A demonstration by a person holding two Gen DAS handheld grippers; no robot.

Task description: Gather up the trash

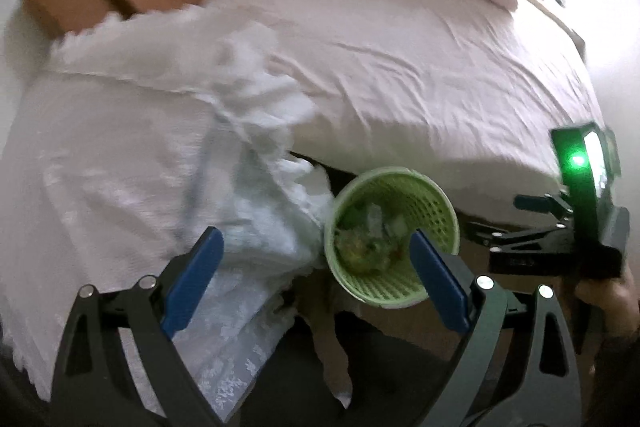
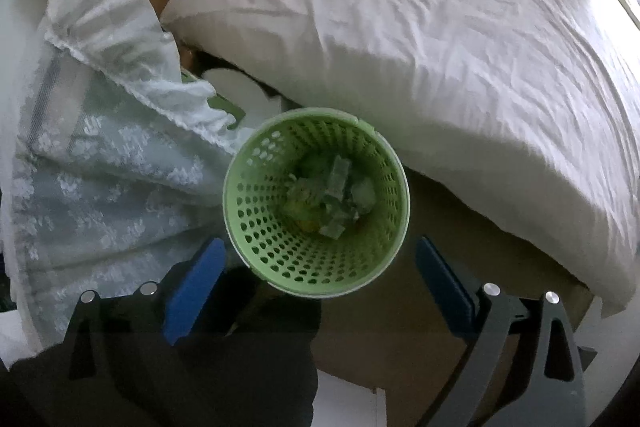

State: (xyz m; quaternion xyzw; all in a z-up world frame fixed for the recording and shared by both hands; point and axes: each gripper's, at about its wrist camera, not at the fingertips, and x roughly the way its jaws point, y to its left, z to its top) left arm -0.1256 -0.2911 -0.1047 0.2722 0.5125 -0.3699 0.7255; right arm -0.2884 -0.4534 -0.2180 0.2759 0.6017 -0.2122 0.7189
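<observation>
**Trash Drops Into the Green Basket by the Bed**

While the left wrist view looks down past the bed edge, the left gripper (image 1: 316,279) stands released, its blue pads spread wide with nothing between them. The green basket (image 1: 440,203) sits on the floor just beside the white bed (image 1: 400,67), and a lacy white cover (image 1: 260,187) hangs down touching the basket's far side. Crumpled trash (image 1: 368,239) lies in the bottom of the basket. To the other side of the basket, the right gripper (image 1: 532,223) hovers near, a hand (image 1: 616,295) holding its grip; from this view its jaws cannot be read.

From the right wrist view, the right gripper (image 2: 320,283) points almost straight down over the green basket (image 2: 256,227), jaws released and empty, nothing pinched between the pads. The trash (image 2: 336,195) rests inside, at the bottom of the basket. A dark sleeve (image 2: 200,367) crosses below the basket's near rim.

Judging from this, the drop step looks finished. To do it well, the gripper should stay centred above the rim until the piece has cleared the pads, then lift straight up so the pads do not catch the rim or tip the light basket against the cover.
</observation>
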